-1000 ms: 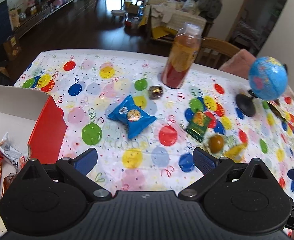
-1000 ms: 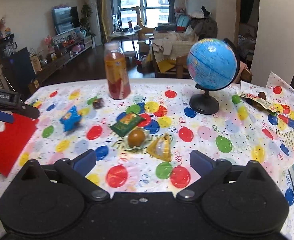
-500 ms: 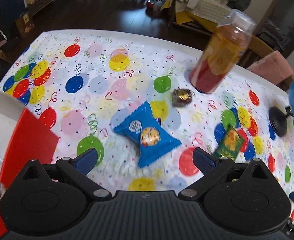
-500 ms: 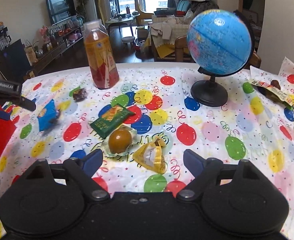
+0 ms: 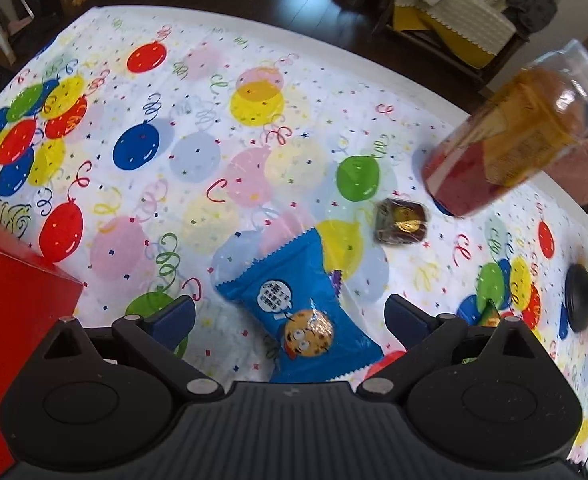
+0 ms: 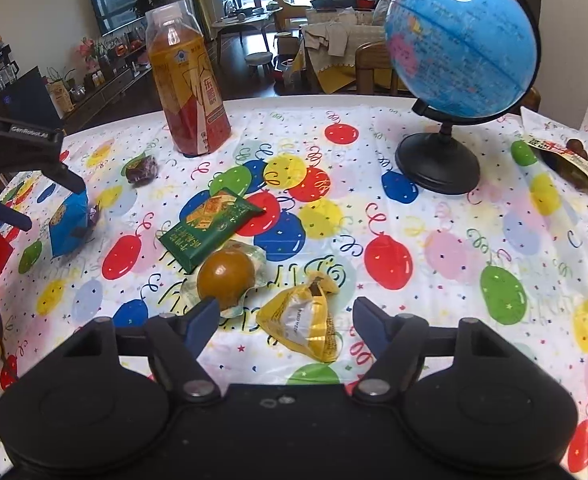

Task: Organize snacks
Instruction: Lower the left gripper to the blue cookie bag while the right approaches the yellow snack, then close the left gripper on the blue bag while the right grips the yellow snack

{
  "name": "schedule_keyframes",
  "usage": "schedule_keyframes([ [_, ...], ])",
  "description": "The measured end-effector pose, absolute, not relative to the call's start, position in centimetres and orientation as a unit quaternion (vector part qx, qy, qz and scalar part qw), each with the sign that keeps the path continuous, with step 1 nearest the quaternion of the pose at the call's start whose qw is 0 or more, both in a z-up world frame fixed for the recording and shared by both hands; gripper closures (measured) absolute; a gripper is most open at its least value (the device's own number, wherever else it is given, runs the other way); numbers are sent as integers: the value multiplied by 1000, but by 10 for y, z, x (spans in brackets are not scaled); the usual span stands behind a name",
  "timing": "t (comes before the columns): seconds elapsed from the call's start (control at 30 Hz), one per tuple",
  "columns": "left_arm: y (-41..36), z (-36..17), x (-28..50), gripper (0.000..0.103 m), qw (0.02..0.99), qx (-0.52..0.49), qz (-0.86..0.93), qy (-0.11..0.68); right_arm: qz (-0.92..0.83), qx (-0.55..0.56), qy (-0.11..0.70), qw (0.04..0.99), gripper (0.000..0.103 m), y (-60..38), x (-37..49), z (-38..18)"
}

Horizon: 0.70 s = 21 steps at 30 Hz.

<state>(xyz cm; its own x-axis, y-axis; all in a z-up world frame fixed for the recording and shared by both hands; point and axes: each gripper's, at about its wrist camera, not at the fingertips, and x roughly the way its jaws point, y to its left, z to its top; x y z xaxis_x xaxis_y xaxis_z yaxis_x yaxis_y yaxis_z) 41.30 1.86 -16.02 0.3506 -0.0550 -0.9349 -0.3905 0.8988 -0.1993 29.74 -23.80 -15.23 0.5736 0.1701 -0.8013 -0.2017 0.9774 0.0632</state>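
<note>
My left gripper is open, its fingers on either side of a blue cookie packet lying on the balloon tablecloth; the packet also shows in the right wrist view, with the left gripper over it. My right gripper is open around a yellow wrapped snack. A brown egg in clear wrap and a green packet lie just beyond. A small dark wrapped snack lies near the bottle.
A red box stands at the left. A tea bottle stands at the far side, and a globe on a black stand at the right. Another wrapped snack lies at the far right.
Both grippers have moved forward and down. The left now straddles the blue packet. The right now straddles the yellow snack.
</note>
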Motion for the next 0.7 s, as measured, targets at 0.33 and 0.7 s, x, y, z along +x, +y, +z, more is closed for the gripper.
schedule_keyframes([
  [0.33, 21, -173, 411, 32, 788, -212, 111, 567, 99, -32, 455, 884, 52, -234, 304, -162],
  [0.7, 17, -169, 398, 57, 794, -200, 101, 565, 94, -41, 448, 888, 77, -234, 297, -160],
])
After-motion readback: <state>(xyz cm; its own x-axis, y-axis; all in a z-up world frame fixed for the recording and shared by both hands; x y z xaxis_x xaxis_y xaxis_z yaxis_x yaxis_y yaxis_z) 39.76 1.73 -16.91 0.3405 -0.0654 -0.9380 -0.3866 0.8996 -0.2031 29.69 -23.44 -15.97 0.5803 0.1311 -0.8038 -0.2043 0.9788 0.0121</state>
